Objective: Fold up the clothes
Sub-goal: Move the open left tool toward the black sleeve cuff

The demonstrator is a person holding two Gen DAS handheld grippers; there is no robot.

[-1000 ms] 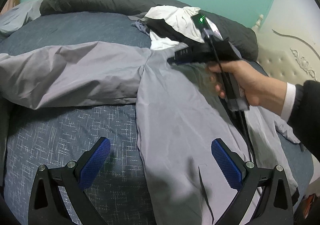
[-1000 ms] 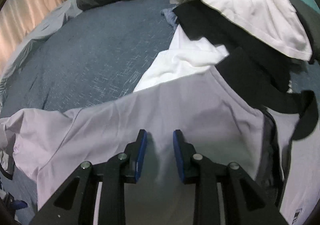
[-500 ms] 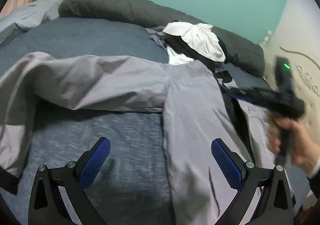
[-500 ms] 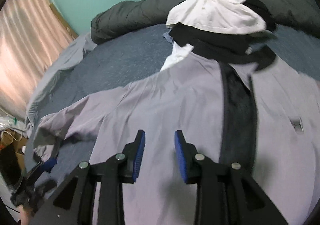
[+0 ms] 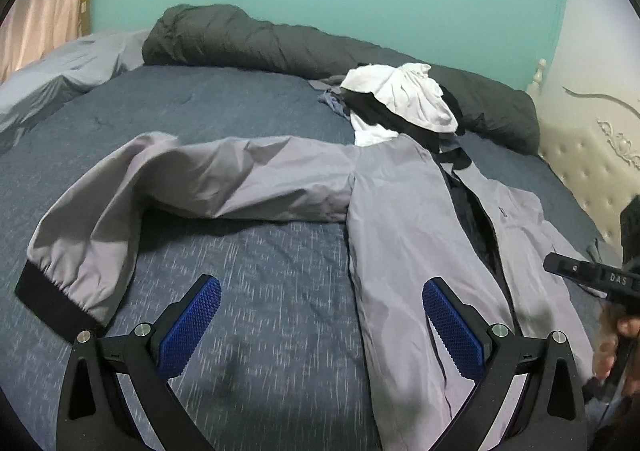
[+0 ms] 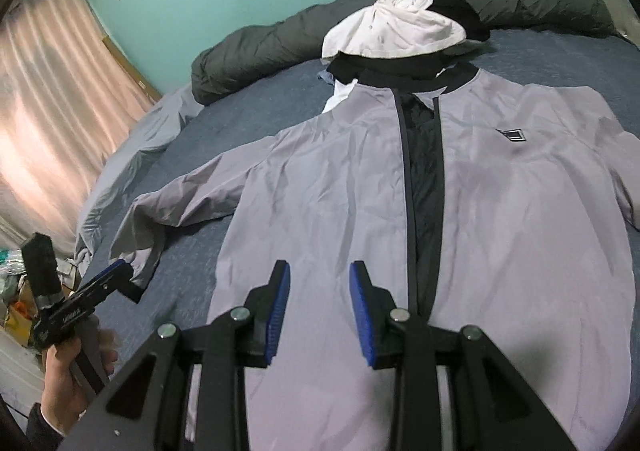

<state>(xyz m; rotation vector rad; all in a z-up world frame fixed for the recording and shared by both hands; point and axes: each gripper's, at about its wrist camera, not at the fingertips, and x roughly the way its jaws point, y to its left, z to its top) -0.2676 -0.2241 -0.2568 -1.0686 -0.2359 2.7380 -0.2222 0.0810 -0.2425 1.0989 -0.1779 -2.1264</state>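
Observation:
A grey jacket (image 5: 400, 211) (image 6: 500, 211) with black collar, cuffs and zip band lies front up on the blue bedspread (image 5: 240, 103), its front slightly parted. One sleeve (image 5: 224, 179) stretches out to the left and ends in a black cuff (image 5: 52, 299). My left gripper (image 5: 322, 287) hovers open and wide over the bedspread between that sleeve and the jacket's body, holding nothing. Above the jacket's lower front, my right gripper (image 6: 320, 271) stands open with a narrow gap and nothing between its pads. Each gripper also shows in the other's view, right gripper (image 5: 592, 277) and left gripper (image 6: 120, 277).
A pile of white and black clothes (image 5: 404, 99) (image 6: 396, 31) lies just beyond the jacket's collar. A dark rolled duvet (image 5: 248, 39) runs along the teal wall. A padded headboard (image 5: 592, 155) stands at the right, and pink curtains (image 6: 48, 111) hang past the bed's left side.
Both grippers have drawn back and risen from the jacket, so more of it shows. The right gripper left the collar area and now hangs over the lower front.

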